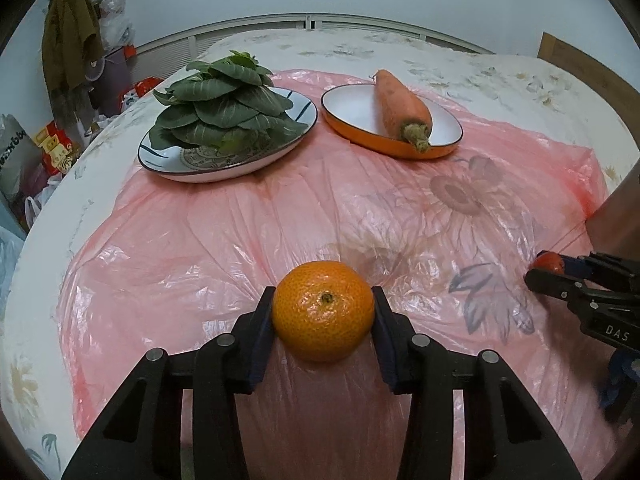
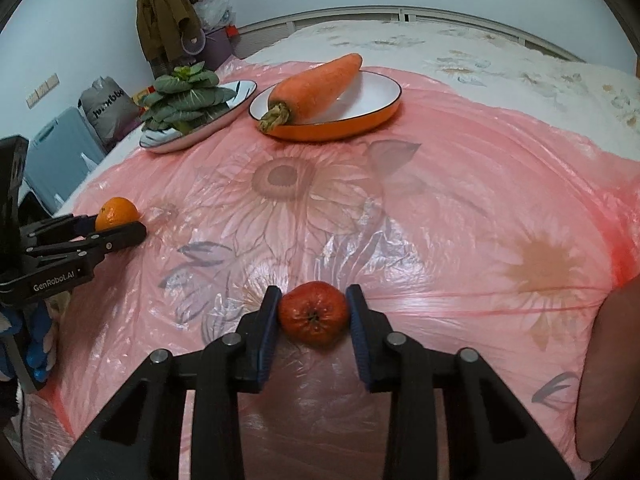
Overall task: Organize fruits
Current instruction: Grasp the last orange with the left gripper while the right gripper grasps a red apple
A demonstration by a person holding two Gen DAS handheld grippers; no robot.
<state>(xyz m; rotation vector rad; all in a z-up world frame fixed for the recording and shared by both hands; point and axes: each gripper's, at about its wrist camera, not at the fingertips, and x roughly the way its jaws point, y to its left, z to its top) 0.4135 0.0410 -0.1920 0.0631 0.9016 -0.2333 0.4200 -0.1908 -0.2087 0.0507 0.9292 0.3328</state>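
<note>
An orange (image 1: 324, 312) rests on the pink plastic sheet (image 1: 240, 232), and my left gripper (image 1: 323, 296) is shut on it, one pad pressed to each side. In the right wrist view the same orange (image 2: 116, 210) shows at the far left inside the left gripper (image 2: 120, 228). A small red fruit (image 2: 313, 314) with a dark stem pit sits on the sheet with my right gripper (image 2: 313, 294) shut on it. From the left wrist view that red fruit (image 1: 550, 262) peeks out of the right gripper (image 1: 548, 270) at the right edge.
At the back, a patterned plate (image 1: 224, 160) holds leafy greens (image 1: 224, 108) and an orange-rimmed dish (image 1: 360, 136) holds a carrot (image 1: 400, 104). The sheet covers a floral bedspread (image 1: 480, 64). A hanging jacket (image 1: 68, 36) and bags (image 1: 16, 152) crowd the left.
</note>
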